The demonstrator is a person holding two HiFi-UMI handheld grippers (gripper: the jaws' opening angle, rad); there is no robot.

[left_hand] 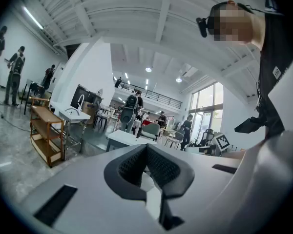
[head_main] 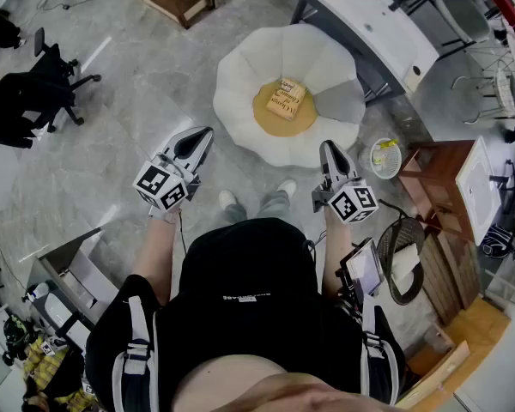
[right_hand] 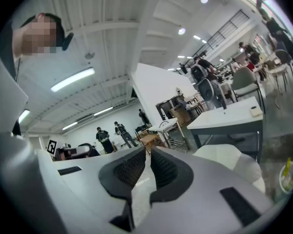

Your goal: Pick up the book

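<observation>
Held left gripper [head_main: 204, 134] and right gripper [head_main: 329, 147] pressed together, empty, at 7 and 5 o'clock. Saw book [head_main: 286, 98] flat on tan pad [head_main: 270, 120] at 12 o'clock, well apart. Likely needed to spread jaws before reaching, then pinch one edge.
</observation>
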